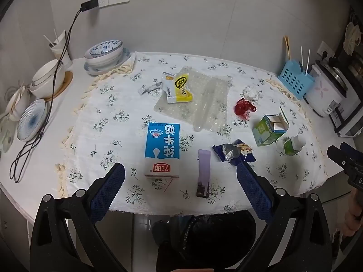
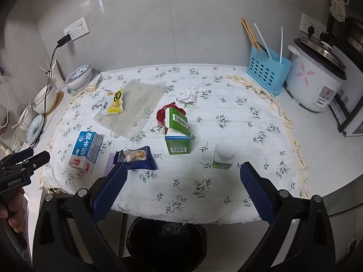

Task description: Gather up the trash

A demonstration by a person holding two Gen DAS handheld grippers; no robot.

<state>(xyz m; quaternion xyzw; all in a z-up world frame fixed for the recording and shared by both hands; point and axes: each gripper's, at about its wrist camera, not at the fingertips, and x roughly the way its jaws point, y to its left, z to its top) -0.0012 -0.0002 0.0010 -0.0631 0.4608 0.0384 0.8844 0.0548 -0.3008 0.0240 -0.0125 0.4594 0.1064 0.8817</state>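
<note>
Both tools empty, held back from the tabletop (image 1: 45,158) edge: left tool (image 1: 180,181) spread wide, right tool (image 2: 183,179) likewise; trash scattered on the cloth — milk carton (image 1: 162,149) at 12 o'clock of left tool; lined bin (image 2: 166,242) (below edge) placed to receive it.

You can read "GenRoboLAI", or something close since the print is small, on the left gripper's (image 2: 25,156) black body, and upside-down Chinese characters "光明" in a red patch and "纯牛奶" on the blue milk carton (image 1: 162,150).
</note>
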